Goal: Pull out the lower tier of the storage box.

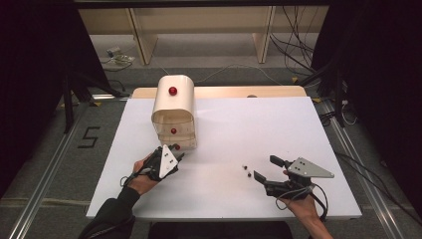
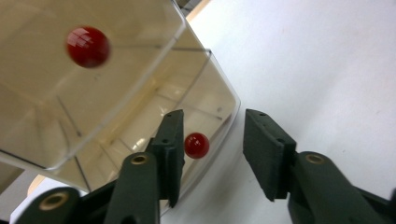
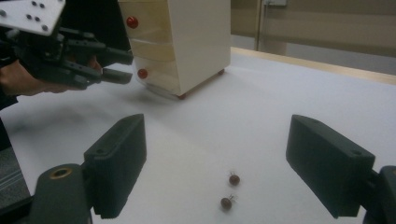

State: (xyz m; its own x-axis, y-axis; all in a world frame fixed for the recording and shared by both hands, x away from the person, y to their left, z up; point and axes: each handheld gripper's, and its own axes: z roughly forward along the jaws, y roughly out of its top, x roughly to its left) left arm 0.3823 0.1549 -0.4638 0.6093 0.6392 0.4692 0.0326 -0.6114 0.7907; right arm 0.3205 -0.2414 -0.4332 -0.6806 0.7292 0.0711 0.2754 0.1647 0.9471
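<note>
Reaching for the bottom drawer's red knob (image 2: 196, 145), the left gripper (image 1: 175, 155) sits right at the foot of the small cream drawer cabinet (image 1: 173, 102), its jaws parted with the knob between them and neither pad pressing on it. The bottom drawer (image 2: 205, 100) looks slightly drawn out from the cabinet, empty as far as its clear front lets one see. To do this step well, I would centre the knob between the pads, close squarely on it and move straight along the drawer's line, so the light cabinet does not skid or tip. The right gripper (image 1: 263, 169) rests well to the right of the cabinet, jaws wide apart and holding nothing, with two small dark beads (image 3: 230, 191) on the white table (image 1: 278, 119) just before it. On the floor left of the cabinet a marking reads "5" (image 1: 88, 137); the cabinet shows no label.
</note>
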